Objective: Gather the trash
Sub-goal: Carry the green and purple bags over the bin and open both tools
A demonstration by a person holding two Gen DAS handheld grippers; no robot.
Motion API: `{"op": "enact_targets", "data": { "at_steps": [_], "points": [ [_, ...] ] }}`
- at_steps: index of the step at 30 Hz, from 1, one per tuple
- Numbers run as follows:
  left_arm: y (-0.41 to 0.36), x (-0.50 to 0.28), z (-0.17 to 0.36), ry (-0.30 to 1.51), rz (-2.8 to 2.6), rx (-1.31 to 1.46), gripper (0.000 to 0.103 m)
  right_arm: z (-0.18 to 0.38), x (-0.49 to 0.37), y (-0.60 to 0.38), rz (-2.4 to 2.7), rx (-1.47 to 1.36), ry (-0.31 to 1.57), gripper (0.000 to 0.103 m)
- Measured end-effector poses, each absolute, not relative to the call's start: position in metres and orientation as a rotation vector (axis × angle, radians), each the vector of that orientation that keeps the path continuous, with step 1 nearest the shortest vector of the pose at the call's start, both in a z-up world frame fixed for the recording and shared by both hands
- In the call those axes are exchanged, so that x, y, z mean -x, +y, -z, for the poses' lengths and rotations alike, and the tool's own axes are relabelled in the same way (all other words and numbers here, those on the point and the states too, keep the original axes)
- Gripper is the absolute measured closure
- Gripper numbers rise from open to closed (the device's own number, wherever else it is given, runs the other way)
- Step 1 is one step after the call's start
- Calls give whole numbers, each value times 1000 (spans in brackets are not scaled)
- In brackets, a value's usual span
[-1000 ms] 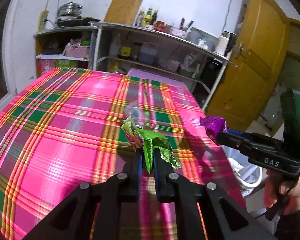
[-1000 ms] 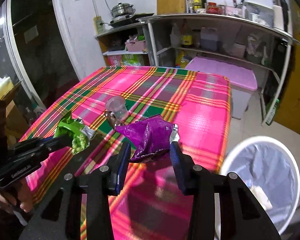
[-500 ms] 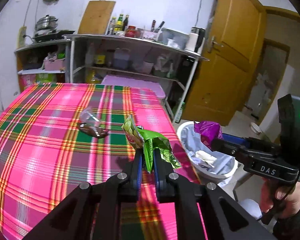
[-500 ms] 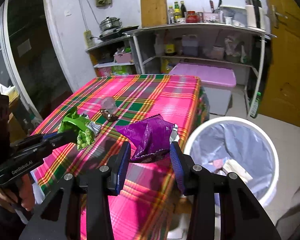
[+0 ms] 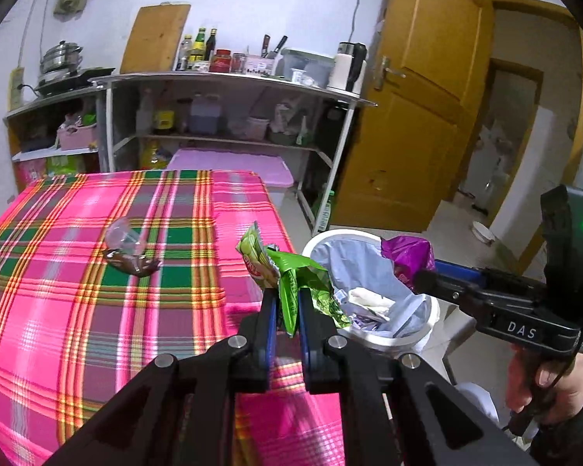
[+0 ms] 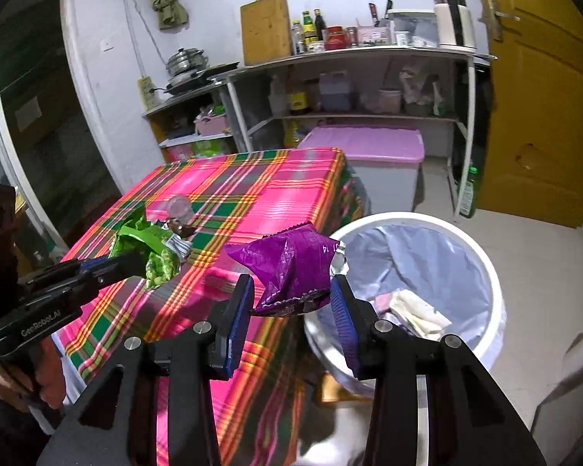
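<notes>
Both grippers swung binward; right view shows purple wrapper (image 6: 295,268) pinched.

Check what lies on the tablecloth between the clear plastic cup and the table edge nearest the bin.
Left wrist view: beyond the brown wrapper beside the clear cup, only bare plaid tablecloth.

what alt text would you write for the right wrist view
The right gripper holds a crumpled purple wrapper beside a white bin lined with a bag. At left, the left gripper clamps a green wrapper over a pink plaid tablecloth.
</notes>
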State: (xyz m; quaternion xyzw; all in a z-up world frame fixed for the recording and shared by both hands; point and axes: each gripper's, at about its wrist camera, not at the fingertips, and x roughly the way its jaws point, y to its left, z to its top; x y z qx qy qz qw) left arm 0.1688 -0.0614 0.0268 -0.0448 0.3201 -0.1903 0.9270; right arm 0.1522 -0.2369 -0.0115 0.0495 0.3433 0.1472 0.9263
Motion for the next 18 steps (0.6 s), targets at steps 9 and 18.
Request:
{"op": "enact_targets", "data": {
  "at_steps": [9,18],
  "points": [
    [-93,-180,-28,636,435,60,93,18,-153,-267,-233,-133,711,61],
    [-127,-204,-16,666,495,42,93,32,-160,-290,-174,-158,748,61]
  ]
}}
